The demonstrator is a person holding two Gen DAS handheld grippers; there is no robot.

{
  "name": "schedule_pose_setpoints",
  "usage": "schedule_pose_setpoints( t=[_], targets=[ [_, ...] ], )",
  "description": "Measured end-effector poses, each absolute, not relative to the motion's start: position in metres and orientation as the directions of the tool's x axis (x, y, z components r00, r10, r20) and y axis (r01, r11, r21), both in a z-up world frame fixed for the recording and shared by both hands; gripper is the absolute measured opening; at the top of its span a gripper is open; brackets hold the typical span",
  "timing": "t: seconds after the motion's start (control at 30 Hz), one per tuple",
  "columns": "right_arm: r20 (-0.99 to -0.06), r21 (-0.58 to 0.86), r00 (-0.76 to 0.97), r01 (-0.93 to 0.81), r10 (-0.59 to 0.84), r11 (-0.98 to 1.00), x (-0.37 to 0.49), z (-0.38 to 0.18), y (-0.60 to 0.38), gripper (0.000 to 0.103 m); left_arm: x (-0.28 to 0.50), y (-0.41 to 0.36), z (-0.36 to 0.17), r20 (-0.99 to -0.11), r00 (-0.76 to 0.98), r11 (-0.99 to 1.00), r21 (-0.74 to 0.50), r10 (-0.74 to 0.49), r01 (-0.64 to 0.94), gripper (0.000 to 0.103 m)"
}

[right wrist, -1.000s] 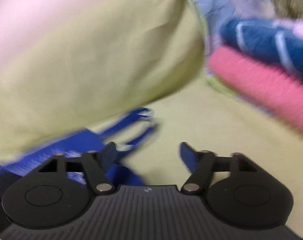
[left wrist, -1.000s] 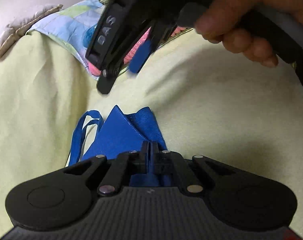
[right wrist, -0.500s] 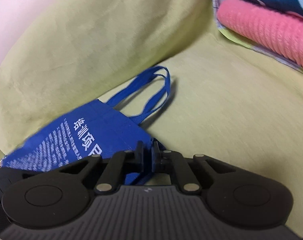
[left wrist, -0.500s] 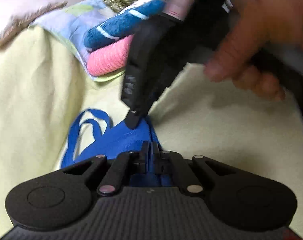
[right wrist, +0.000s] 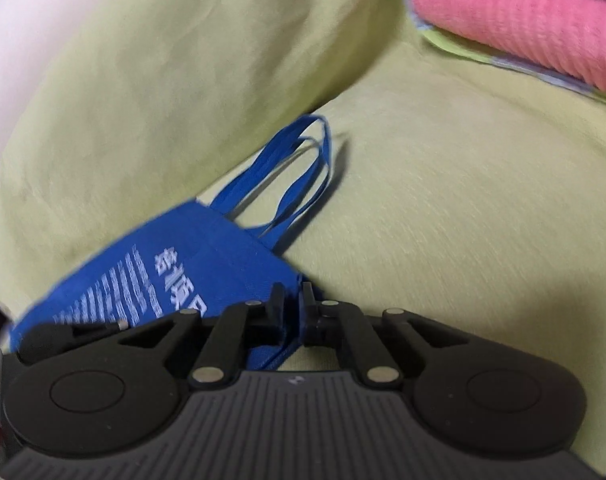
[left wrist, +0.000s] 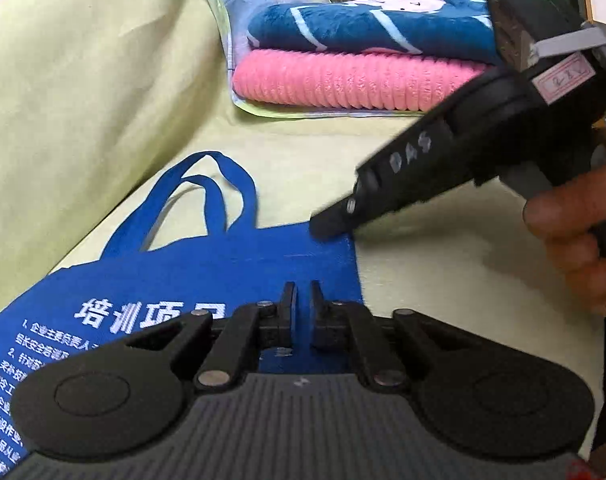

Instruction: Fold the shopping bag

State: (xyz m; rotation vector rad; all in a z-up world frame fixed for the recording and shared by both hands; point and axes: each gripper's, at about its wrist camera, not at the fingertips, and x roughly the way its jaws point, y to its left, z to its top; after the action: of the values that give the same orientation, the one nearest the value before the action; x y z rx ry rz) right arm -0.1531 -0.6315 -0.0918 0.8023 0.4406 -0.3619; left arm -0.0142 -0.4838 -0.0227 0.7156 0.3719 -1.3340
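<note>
The right gripper (right wrist: pixel 291 300) has just snapped shut on the blue shopping bag's (left wrist: pixel 207 276) top corner on the green bed (left wrist: pixel 423 248), the left gripper (left wrist: pixel 301 300) still clamped on its edge, so both ends are ready to fold.

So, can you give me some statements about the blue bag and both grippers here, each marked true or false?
1. Both grippers pinch the blue fabric shopping bag. True: the left gripper and the right gripper are closed on its edge.
2. The bag's two strap handles lie on the yellow-green sheet. True.
3. The pink ribbed folded towel lies on top of the dark blue patterned towel. False: it lies under it.
4. The bag is plain. False: it carries white printed text.
</note>
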Motion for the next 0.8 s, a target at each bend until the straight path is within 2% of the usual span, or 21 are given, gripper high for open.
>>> schedule_pose_setpoints(
  t=[0.07,0.17,0.23,0.33,0.43,0.53,0.57,0.67,0.77,0.8],
  targets=[
    [-0.482,0.572,0.849,0.493,-0.217,0.655,-0.164,-0.082,-0.627,0.012,-0.018,-0.483,-0.024,-0.623,0.226,0.064,0.272,-0.749,0.96,0.0],
    [-0.404,0.504,0.87,0.469,-0.282,0.725,-0.175,-0.064,-0.612,0.012,-0.023,-0.474,-0.024,-0.619,0.221,0.073,0.255,-0.753,0.964,0.0],
    [-0.391,0.466,0.886,0.425,-0.251,0.776,-0.17,-0.059,-0.601,0.012,-0.023,-0.475,-0.023,-0.619,0.215,0.074,0.246,-0.756,0.966,0.0],
    [-0.477,0.463,0.862,0.413,-0.172,0.784,-0.152,-0.071,-0.597,0.012,-0.023,-0.475,-0.023,-0.619,0.209,0.07,0.241,-0.757,0.968,0.0],
    [-0.54,0.416,0.823,0.441,-0.175,0.795,-0.144,-0.079,-0.597,0.0,-0.021,-0.474,-0.022,-0.62,0.198,0.07,0.225,-0.759,0.972,0.0],
    [-0.539,0.339,0.818,0.429,-0.201,0.837,-0.145,-0.072,-0.589,0.004,-0.017,-0.473,-0.022,-0.618,0.186,0.074,0.202,-0.764,0.977,0.0],
    [-0.541,0.29,0.815,0.412,-0.207,0.864,-0.143,-0.071,-0.583,0.008,-0.016,-0.473,-0.022,-0.618,0.182,0.075,0.194,-0.765,0.978,0.0],
    [-0.558,0.129,0.795,0.368,-0.24,0.921,-0.135,-0.072,-0.566,0.01,-0.012,-0.473,-0.021,-0.621,0.168,0.079,0.169,-0.766,0.983,0.0],
    [-0.561,0.082,0.788,0.359,-0.255,0.93,-0.134,-0.073,-0.561,0.011,-0.007,-0.473,-0.018,-0.632,0.15,0.076,0.142,-0.761,0.987,0.0],
    [-0.561,0.082,0.788,0.359,-0.255,0.93,-0.133,-0.073,-0.561,0.011,-0.005,-0.473,-0.015,-0.641,0.145,0.076,0.135,-0.754,0.988,0.004]
  ],
)
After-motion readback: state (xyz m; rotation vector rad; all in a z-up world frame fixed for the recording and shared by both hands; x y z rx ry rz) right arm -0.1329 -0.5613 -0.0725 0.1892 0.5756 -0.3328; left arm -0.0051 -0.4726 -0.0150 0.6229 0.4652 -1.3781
